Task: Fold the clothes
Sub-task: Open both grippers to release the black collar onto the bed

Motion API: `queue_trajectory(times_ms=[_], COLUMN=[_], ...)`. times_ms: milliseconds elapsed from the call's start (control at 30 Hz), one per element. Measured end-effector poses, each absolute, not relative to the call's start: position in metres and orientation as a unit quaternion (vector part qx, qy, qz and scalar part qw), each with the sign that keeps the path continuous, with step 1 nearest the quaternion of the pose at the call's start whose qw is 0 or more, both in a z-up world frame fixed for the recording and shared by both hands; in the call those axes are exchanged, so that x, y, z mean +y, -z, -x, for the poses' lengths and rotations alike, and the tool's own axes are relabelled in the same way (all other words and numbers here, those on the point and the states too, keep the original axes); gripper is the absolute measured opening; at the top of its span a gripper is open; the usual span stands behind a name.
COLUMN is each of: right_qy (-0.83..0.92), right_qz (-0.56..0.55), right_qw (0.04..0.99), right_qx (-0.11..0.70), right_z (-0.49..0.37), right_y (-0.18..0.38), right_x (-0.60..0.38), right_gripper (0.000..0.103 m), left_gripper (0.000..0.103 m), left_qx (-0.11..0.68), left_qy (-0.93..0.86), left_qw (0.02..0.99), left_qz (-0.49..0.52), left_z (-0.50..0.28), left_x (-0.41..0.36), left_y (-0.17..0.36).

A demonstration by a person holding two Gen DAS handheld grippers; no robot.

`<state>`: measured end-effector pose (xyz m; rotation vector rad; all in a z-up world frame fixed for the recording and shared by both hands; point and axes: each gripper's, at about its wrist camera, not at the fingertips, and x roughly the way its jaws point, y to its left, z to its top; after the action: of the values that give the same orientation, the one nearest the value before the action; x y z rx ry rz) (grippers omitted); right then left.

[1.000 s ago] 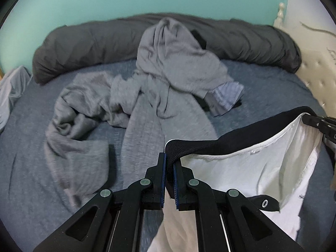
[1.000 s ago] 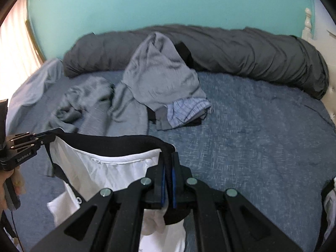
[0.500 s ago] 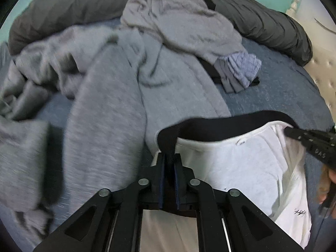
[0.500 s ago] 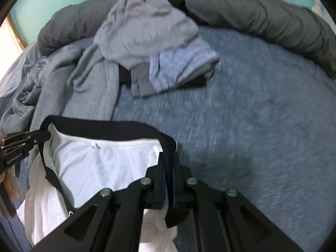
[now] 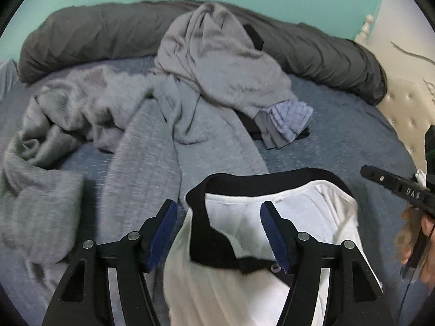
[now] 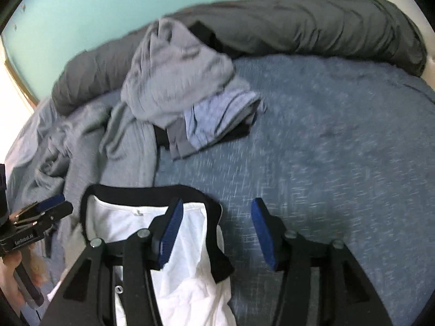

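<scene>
Waistband [image 5: 272,175] of white garment [image 5: 299,212] flat on blue bedspread [image 6: 339,135] — both grippers' jaws opening, gripping nothing.

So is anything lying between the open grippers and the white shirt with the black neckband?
Nothing visible. The white shirt lies on the blue bedspread, directly under the left gripper and the right gripper, whose jaws are opening. The grey clothes lie beyond it.

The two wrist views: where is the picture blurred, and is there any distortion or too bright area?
Left wrist view: the grey clothes at the left are smeared by motion, the white garment is sharper; the fisheye bends the bed into a curve. Right wrist view: the bed sheet shows streaky motion blur, and the left edge is washed out by strong light.
</scene>
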<state>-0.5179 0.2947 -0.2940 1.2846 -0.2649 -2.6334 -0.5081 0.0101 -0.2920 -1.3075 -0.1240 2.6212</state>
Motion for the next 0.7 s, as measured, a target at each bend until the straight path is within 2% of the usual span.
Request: queue_trajectory(times_ms=[233,433,700], right_qy=[0.887,0.867,0.846], right_qz=[-0.428,-0.464,-0.487], right_qw=[0.119,0.123,0.122], right_qx=[-0.126,-0.132,-0.18], right_z=[0.453,0.39,0.343], right_y=[0.29,0.316,0.336], right_x=[0.329,0.343,0.354], right_gripper=[0.053,0.053,0.053], left_gripper=[0.068,0.068,0.068], left_qx=[-0.063,-0.074,-0.092], left_qy=[-0.891,-0.882,-0.867], left_qw=[0.094,0.073,0.056], left_qz=[0.44,0.459,0.487], left_z=[0.434,0.376,0.333], left_x=[-0.029,-0.061,-0.093], left_y=[0.283,0.301,0.324])
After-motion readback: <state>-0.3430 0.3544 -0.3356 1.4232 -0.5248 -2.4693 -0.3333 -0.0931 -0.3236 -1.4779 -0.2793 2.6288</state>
